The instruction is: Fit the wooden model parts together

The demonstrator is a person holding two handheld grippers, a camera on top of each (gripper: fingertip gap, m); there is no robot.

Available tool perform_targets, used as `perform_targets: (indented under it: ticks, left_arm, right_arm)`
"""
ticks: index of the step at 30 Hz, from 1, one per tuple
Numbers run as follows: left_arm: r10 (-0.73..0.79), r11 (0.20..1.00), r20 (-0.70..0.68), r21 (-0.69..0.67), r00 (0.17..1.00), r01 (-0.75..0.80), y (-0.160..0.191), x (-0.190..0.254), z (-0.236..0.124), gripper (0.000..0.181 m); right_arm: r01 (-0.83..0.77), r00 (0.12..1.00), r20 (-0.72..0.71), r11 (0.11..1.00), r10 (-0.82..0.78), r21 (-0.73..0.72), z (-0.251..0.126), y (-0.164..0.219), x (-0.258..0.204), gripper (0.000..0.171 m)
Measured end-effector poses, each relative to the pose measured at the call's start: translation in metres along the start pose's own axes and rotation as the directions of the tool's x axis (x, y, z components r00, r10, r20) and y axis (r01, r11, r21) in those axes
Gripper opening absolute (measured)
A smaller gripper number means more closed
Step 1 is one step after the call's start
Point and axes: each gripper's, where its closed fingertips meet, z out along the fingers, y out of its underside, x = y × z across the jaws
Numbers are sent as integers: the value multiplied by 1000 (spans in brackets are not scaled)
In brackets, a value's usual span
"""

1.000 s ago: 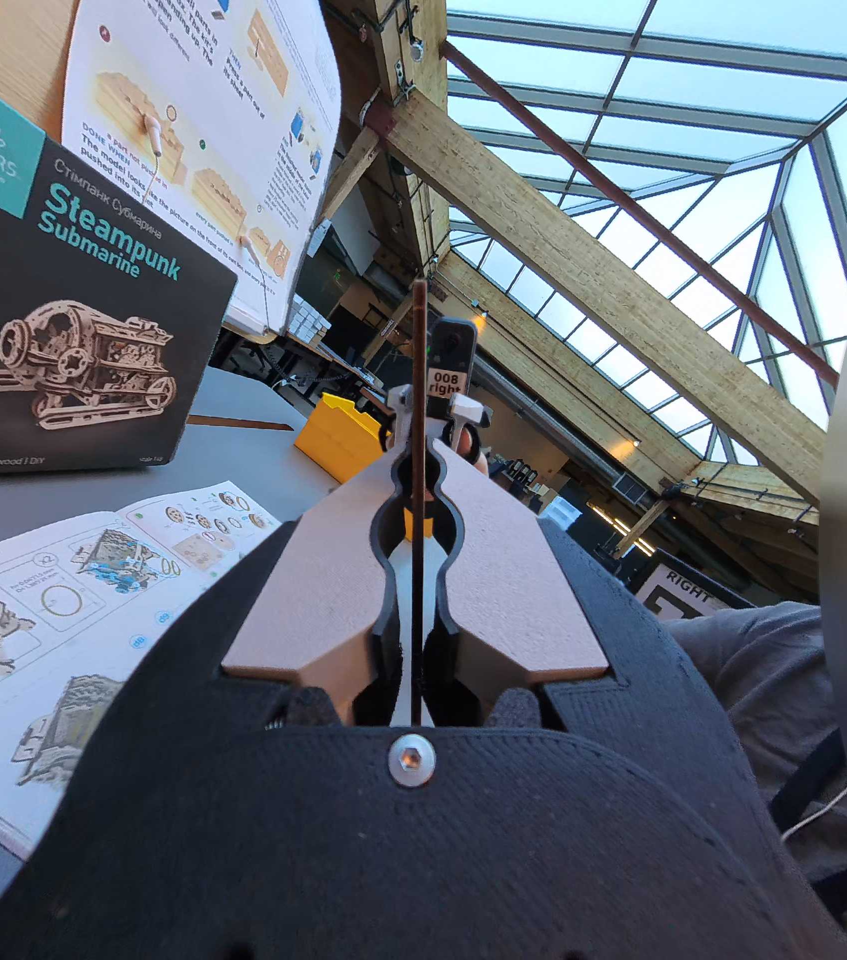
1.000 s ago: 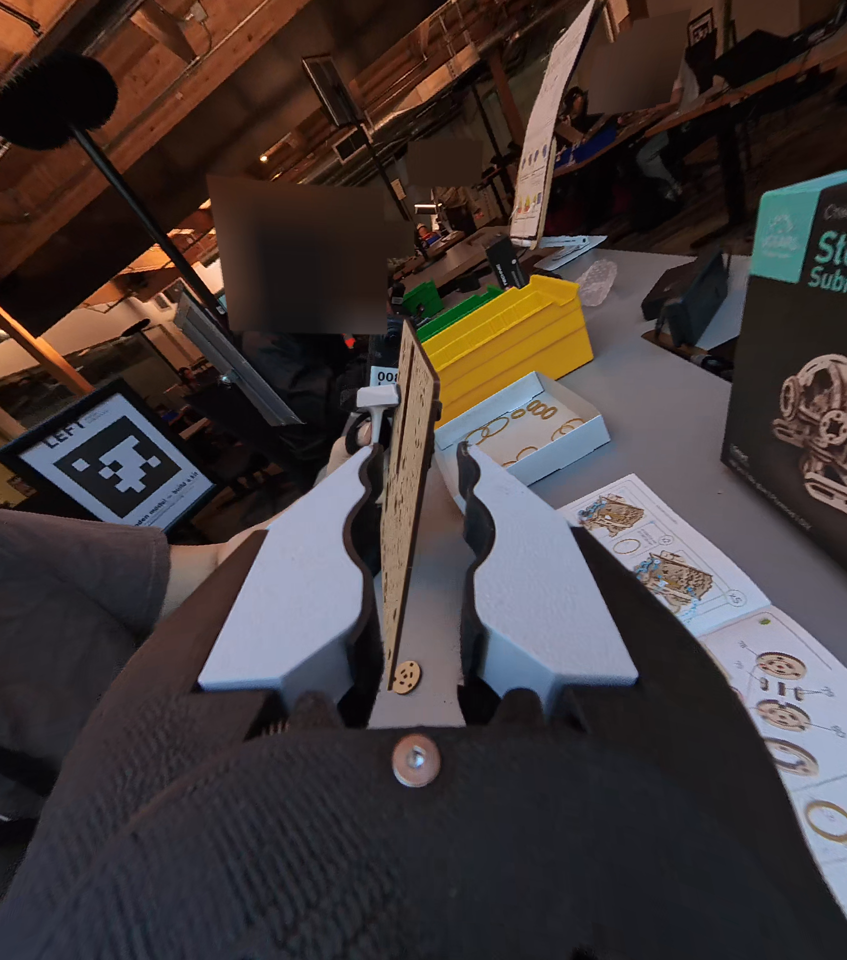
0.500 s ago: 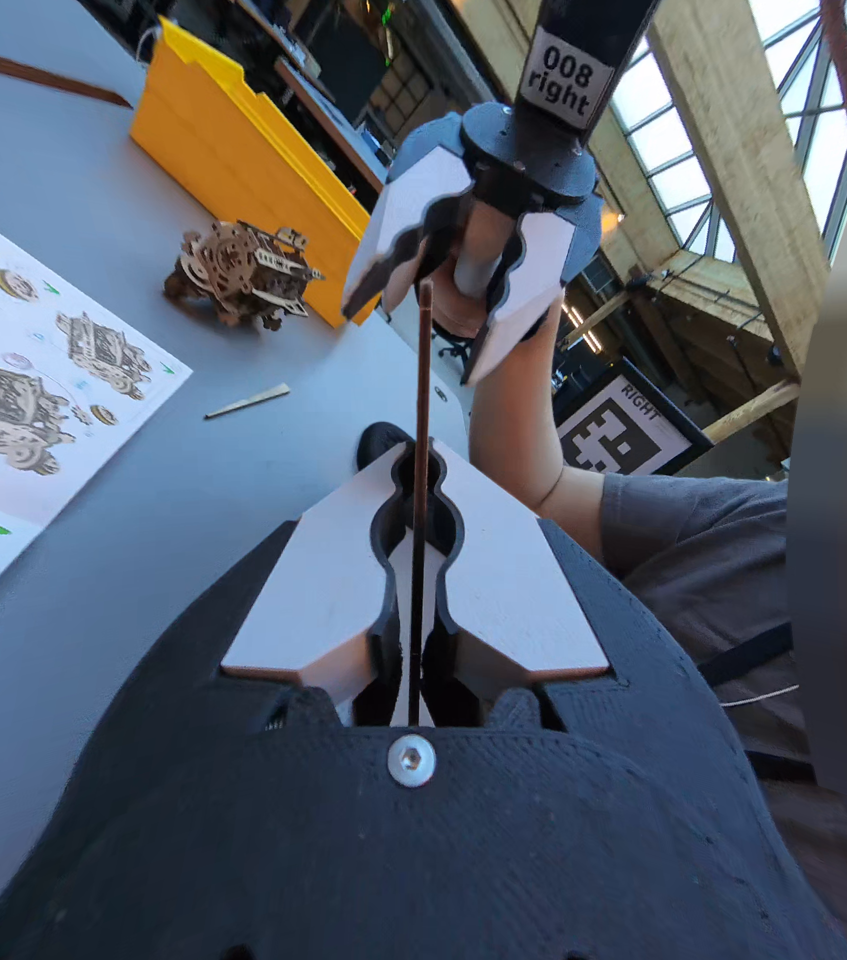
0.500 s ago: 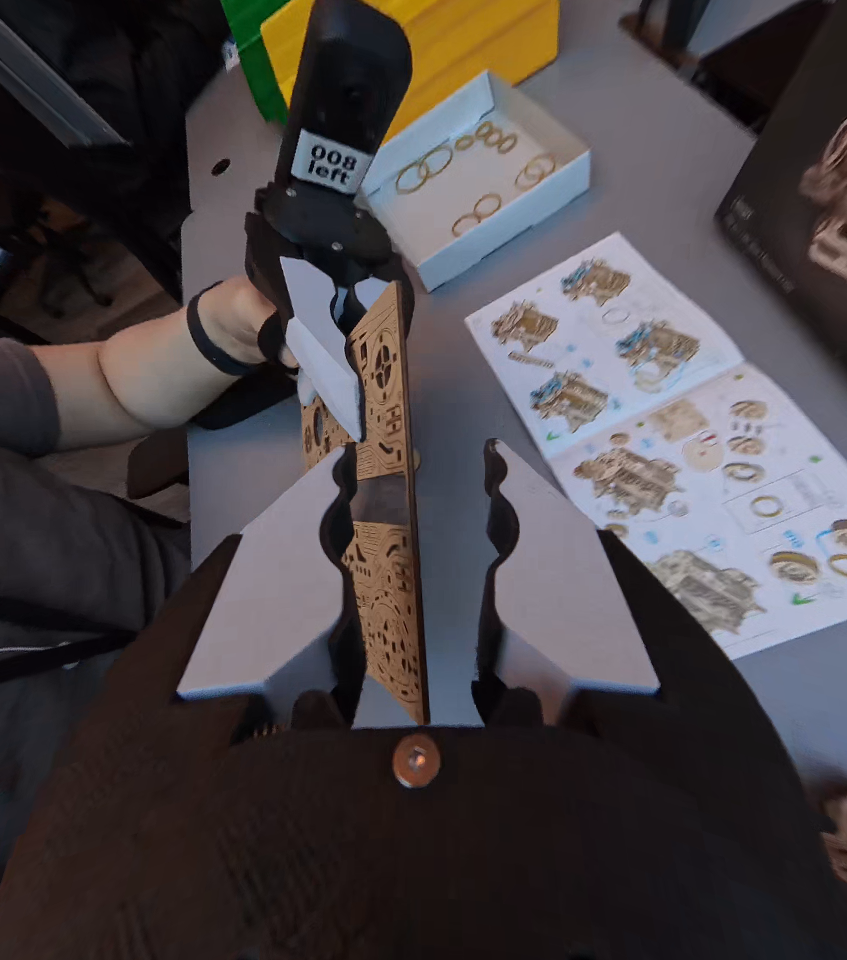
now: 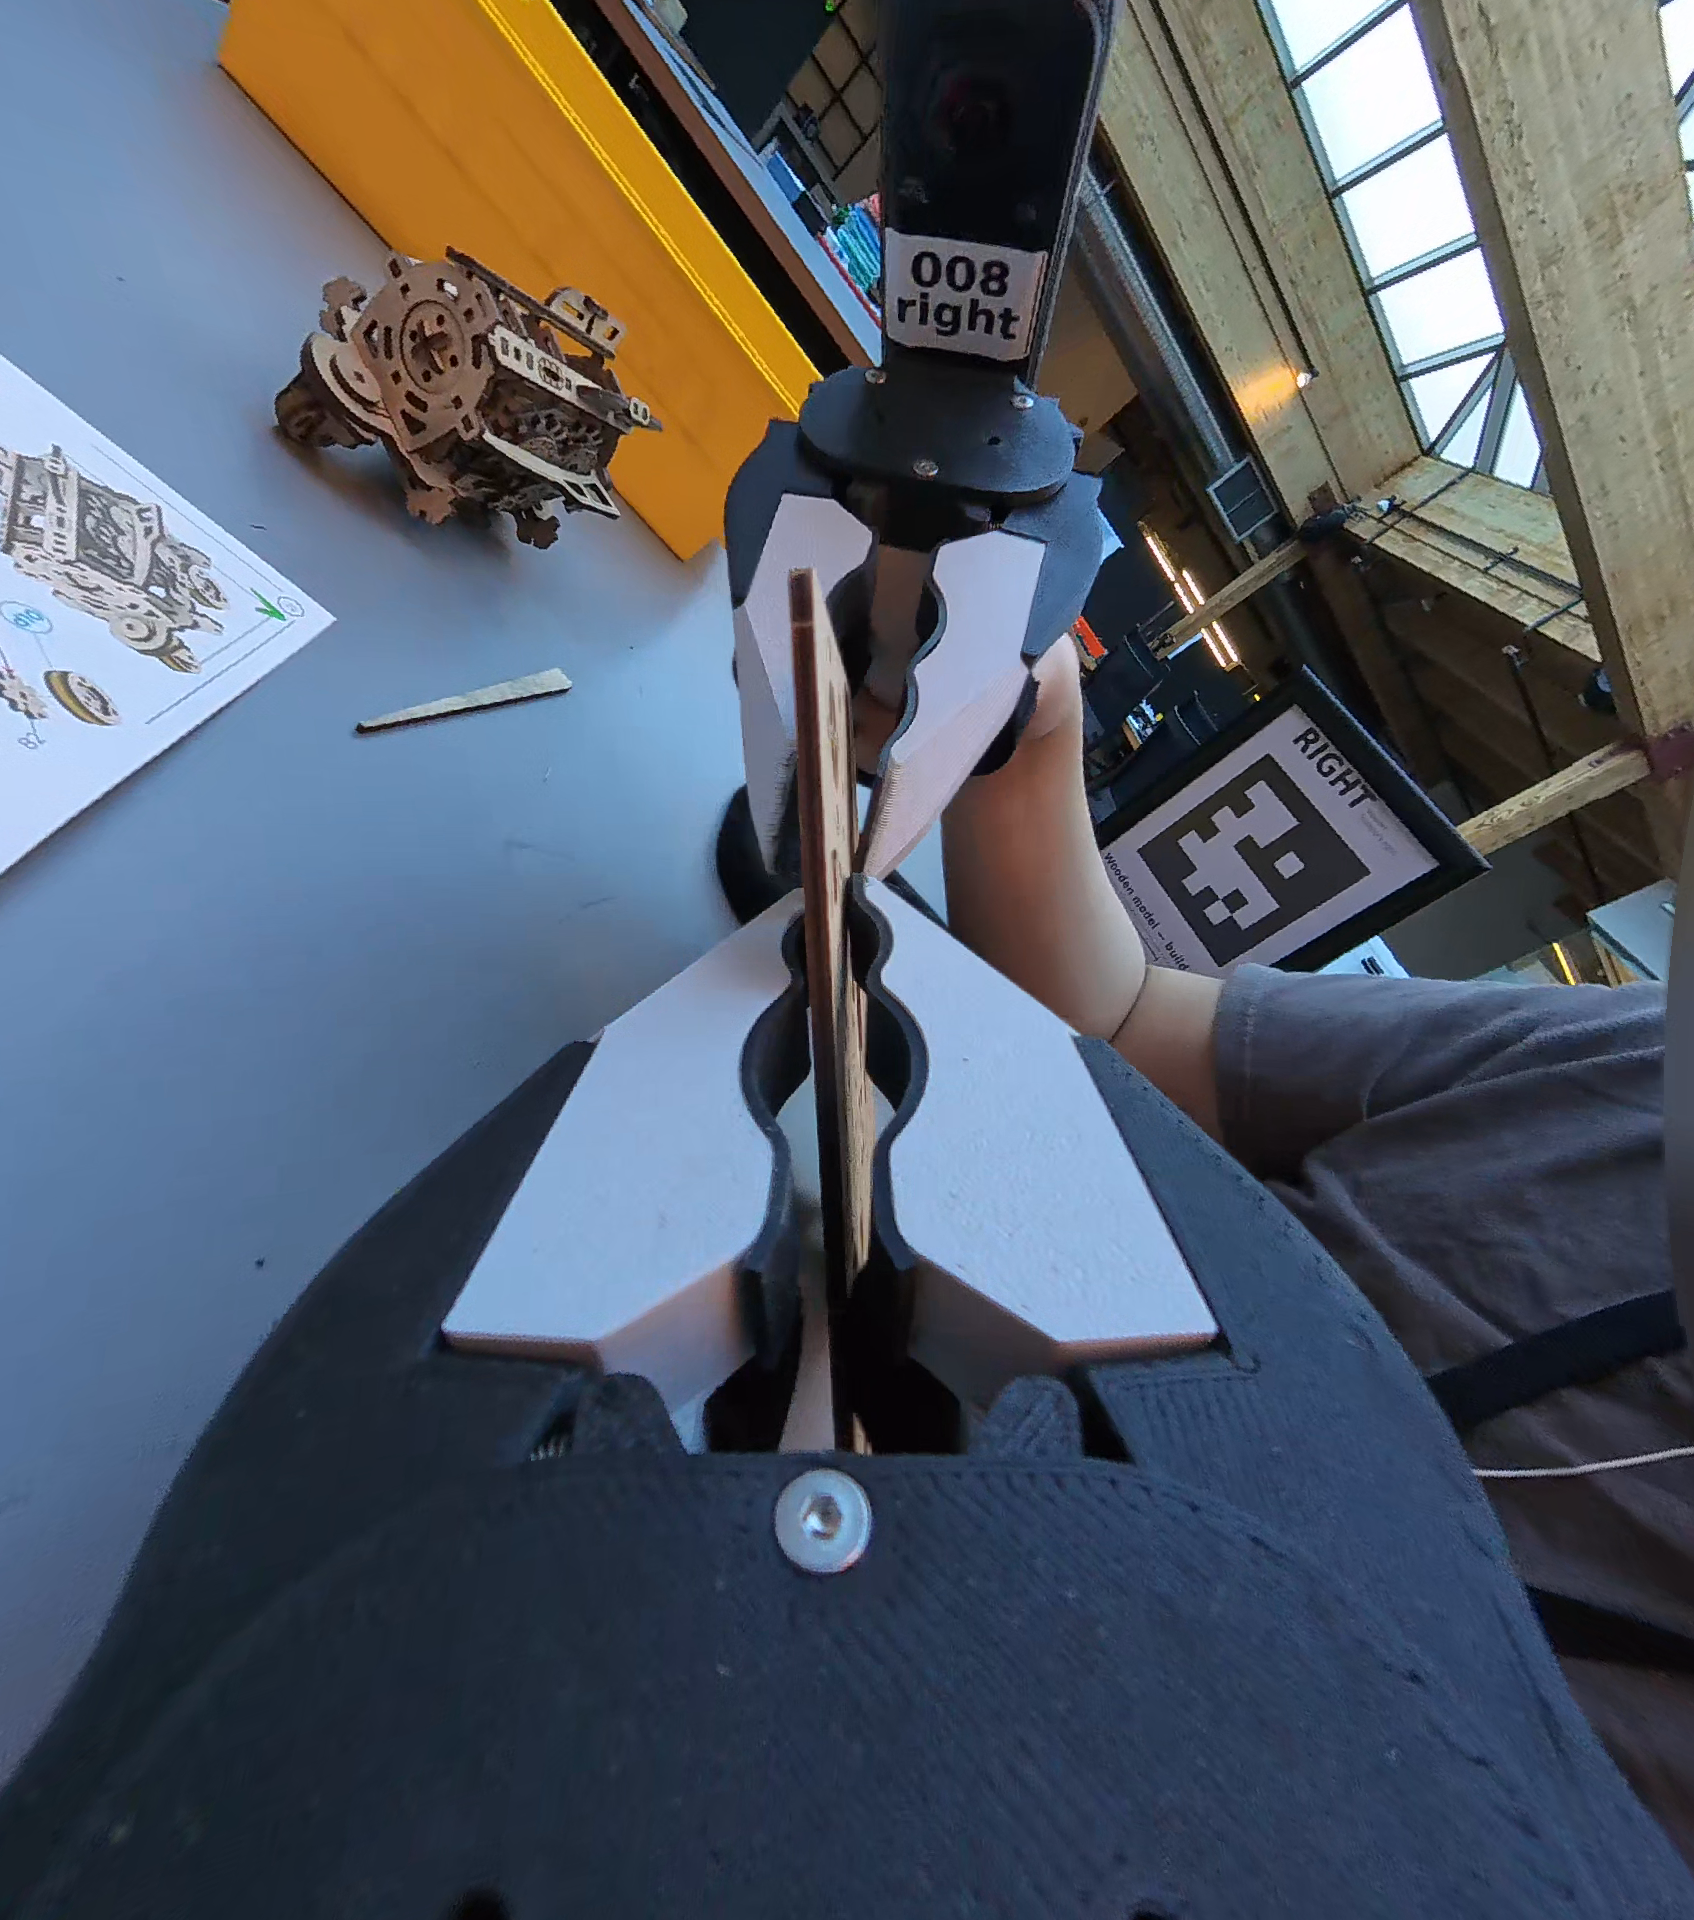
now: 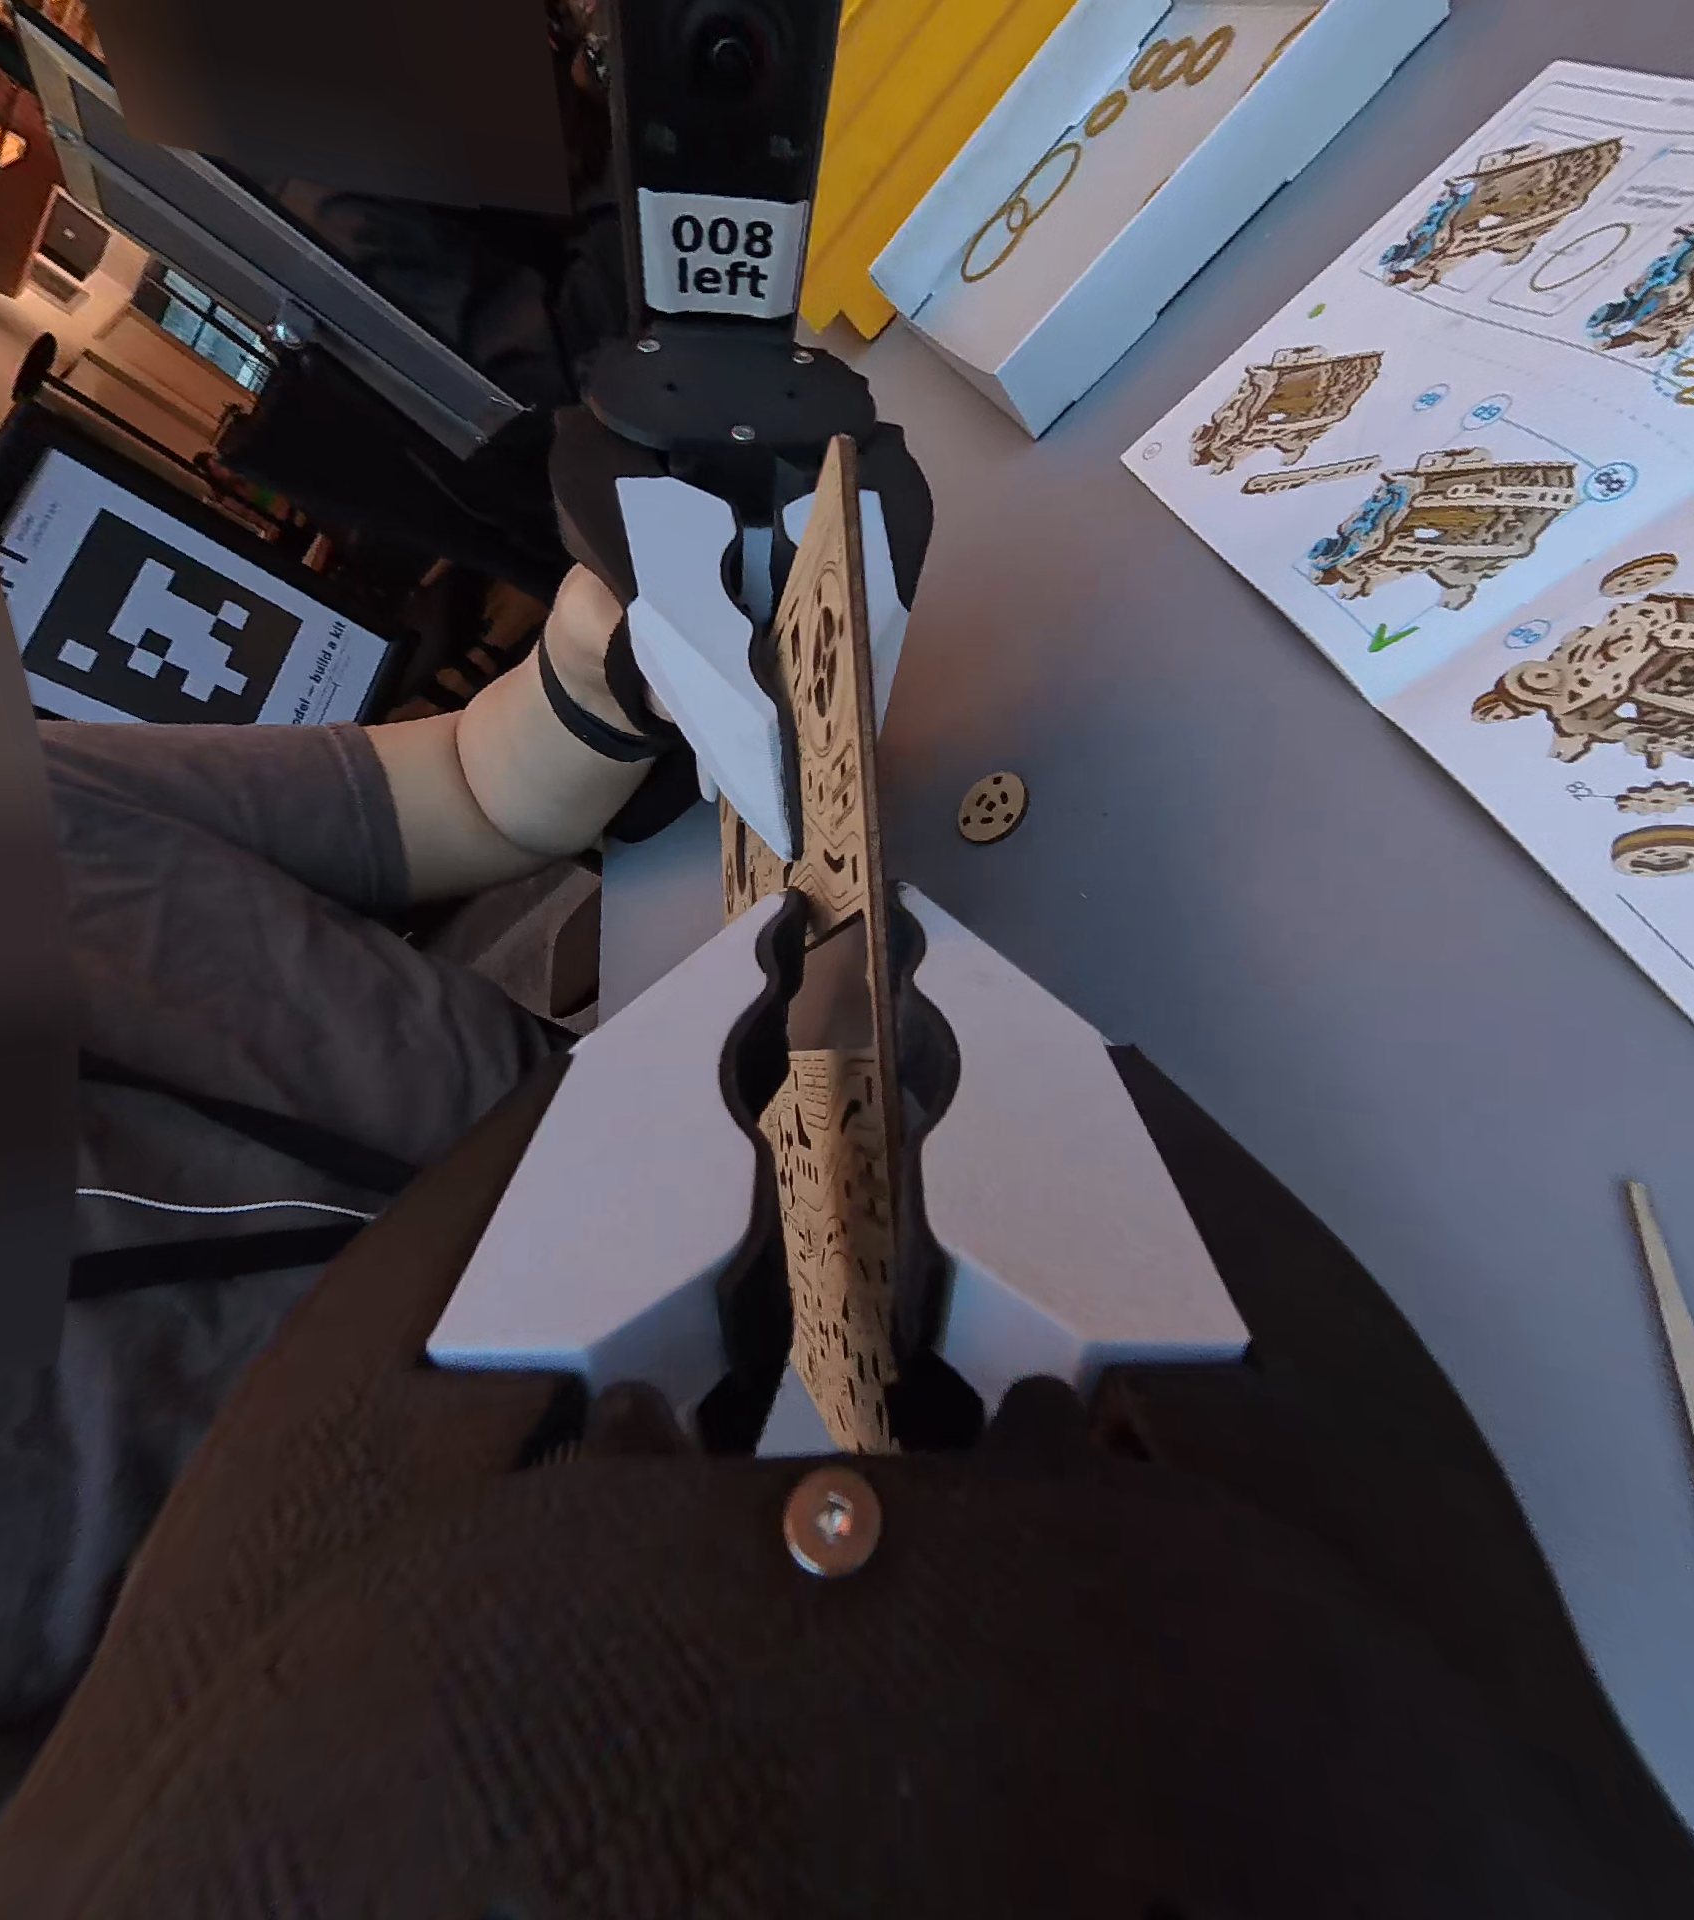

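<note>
Between the two grippers, held on edge above the grey table, stands the thin laser-cut plywood parts sheet, tan with dark burnt edges and cut-out outlines across its face. The left gripper pinches it from one end, its white fingers pressed against both faces. The right gripper meets it from the opposite end; there the sheet lies against one finger, and a gap shows on the other side, so I cannot tell whether that grip is firm or only closing. Holding the sheet from both ends like this probably steadies it so a part can be pushed out or the sheet passed across.

On the table just beyond lies a small round wooden disc with holes, loose, perhaps already freed from the sheet. The half-built wooden model with gears and slotted plates sits farther off beside a yellow plastic bin, well apart from the grippers, waiting for the next piece. A slim tapered wooden stick rests between the model and the grippers. The open white instruction booklet with assembly drawings lies flat within sight for reference, and a shallow white box holding tan rings stands beside the bin.
</note>
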Motion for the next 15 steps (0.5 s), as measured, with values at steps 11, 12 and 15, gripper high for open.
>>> perform_targets:
  ticks: [11, 12, 15]
  left_arm:
    - [64, 997, -28, -45, 998, -65, 4, 1, 0, 1]
    - [75, 996, -12, -44, 997, -75, 4, 0, 0, 1]
    - [81, 997, 13, 0, 997, -81, -3, 1, -2, 0]
  right_arm:
    - [-2, 998, 69, 999, 4, -36, 5, -1, -3, 10]
    - [-4, 998, 62, 1000, 5, -24, 5, -2, -2, 12]
    - [2, 1000, -30, 990, 3, 144, -8, -21, 5, 23]
